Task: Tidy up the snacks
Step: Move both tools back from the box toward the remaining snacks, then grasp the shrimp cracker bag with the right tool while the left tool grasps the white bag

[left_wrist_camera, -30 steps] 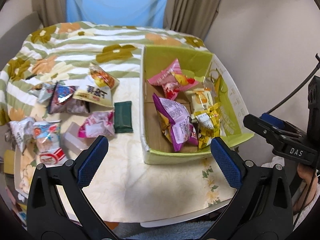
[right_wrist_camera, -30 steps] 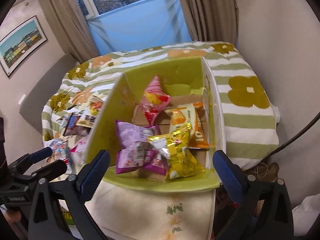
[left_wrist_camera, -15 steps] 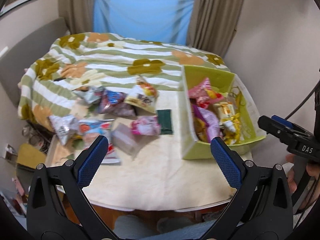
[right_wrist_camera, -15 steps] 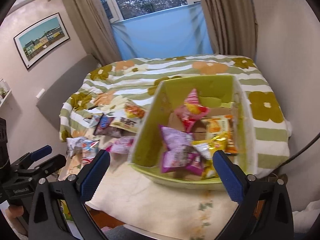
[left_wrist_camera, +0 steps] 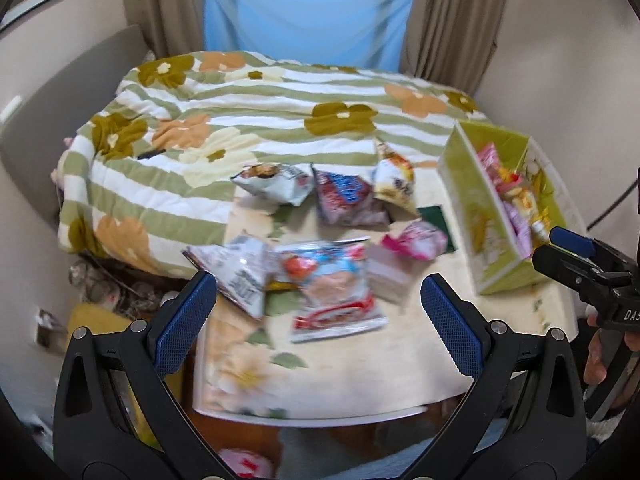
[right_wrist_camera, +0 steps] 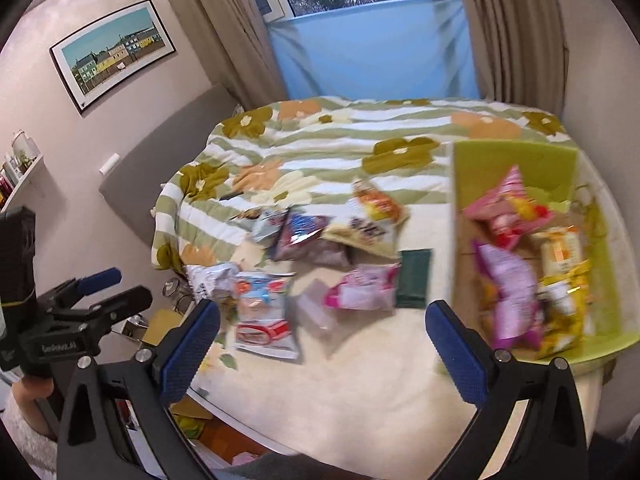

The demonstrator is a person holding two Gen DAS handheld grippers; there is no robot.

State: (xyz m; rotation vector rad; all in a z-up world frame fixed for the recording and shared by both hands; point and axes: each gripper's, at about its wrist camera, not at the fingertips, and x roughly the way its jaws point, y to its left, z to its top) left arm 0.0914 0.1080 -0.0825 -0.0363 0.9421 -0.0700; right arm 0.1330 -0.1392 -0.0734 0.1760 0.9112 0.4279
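A green cardboard box (left_wrist_camera: pixel 476 208) (right_wrist_camera: pixel 516 172) stands at the table's right and holds several snack bags, among them a purple one (right_wrist_camera: pixel 510 292) and a yellow one (right_wrist_camera: pixel 568 312). Several loose snack bags lie left of it: a red and white bag (left_wrist_camera: pixel 332 292) (right_wrist_camera: pixel 262 312), a pink bag (left_wrist_camera: pixel 416 238) (right_wrist_camera: pixel 362 286), a dark green packet (right_wrist_camera: pixel 414 278). My left gripper (left_wrist_camera: pixel 318 308) is open and empty, held back above the table's near edge. My right gripper (right_wrist_camera: pixel 322 340) is open and empty, also held back; it shows in the left wrist view (left_wrist_camera: pixel 576 260).
The table (left_wrist_camera: pixel 360 376) carries a cream floral cloth. A green striped floral blanket (left_wrist_camera: pixel 240 112) covers the bed behind it. Walls and curtains close in at the right. Clutter lies on the floor at the left (left_wrist_camera: pixel 104 284). The left gripper shows in the right wrist view (right_wrist_camera: pixel 100 296).
Both grippers have pulled back and swung left from the box. The loose snacks are now centred in view. Both stay open and empty.
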